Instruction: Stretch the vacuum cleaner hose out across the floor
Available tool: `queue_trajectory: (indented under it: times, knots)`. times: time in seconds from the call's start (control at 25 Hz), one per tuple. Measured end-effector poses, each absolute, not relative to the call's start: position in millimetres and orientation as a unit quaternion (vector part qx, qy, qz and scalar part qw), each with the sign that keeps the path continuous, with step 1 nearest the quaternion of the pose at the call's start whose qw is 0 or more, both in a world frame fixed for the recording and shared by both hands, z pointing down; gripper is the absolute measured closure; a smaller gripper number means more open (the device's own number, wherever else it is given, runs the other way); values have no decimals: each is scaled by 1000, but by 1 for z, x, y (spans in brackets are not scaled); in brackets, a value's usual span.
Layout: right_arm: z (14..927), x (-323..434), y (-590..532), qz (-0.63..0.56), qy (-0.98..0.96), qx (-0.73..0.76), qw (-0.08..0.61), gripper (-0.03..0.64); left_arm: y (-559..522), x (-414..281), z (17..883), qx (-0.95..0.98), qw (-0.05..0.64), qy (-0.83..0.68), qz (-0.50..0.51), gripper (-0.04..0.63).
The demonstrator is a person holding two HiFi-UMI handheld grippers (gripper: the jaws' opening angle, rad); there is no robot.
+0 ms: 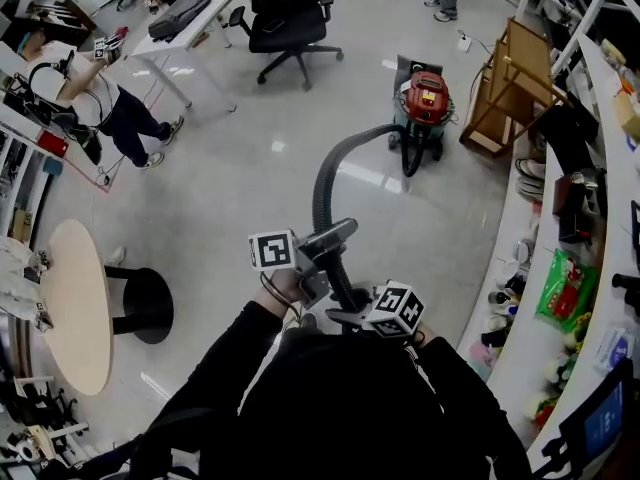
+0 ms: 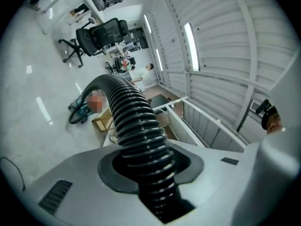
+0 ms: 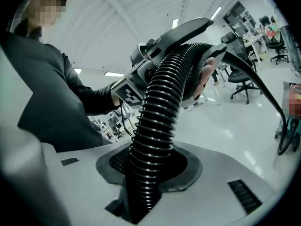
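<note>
The glossy white floor (image 1: 250, 178) carries a red-topped vacuum cleaner (image 1: 425, 103) towards its far right side, with a loop of hose (image 1: 409, 153) sagging low in front of it. A wooden frame (image 1: 510, 83) stands just beside it. A black office chair (image 1: 285, 23) stands at the far edge, and a round table's black base (image 1: 140, 305) near the left edge.

Black ribbed hose (image 1: 320, 190), red-topped teal vacuum cleaner (image 1: 424, 103), glossy pale-grey floor (image 1: 250, 168), beige round table (image 1: 75, 308).
</note>
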State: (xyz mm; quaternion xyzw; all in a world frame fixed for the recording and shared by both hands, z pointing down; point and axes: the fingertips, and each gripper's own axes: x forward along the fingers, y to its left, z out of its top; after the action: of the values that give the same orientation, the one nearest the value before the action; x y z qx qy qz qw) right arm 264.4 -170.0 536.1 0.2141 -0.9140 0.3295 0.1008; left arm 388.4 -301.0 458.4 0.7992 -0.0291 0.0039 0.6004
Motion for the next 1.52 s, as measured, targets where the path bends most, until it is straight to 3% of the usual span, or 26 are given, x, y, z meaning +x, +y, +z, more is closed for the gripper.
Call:
queue_trajectory:
  times: [0.44,0.76,0.96,1.12,1.16,1.36,1.52]
  knots:
    - [576,97,-139,364,-892,118,241,469,-303,177,512,725,679,-57,-103,446]
    - [599,-4,-134,420,-862,143,244,469,-305,78,562,669,731,-71,-119,445]
    - [605,-2,-155,447,-846,164,238,469,-320,94,569,710,698,-56,-81,421]
    - [582,9,-191,475,-849,180,146,472,-329,120,548,779,627,-1,-12,245]
    - [577,11,-196,477,-851,178,131,472,-329,120,545,786,618,7,-3,227]
    - [601,62,-234,508,-823,228,113,472,-331,73,546,761,647,-22,-33,221]
    - [622,112,-282,511,-815,252,108,474,-280,61,589,819,565,-48,86,222]
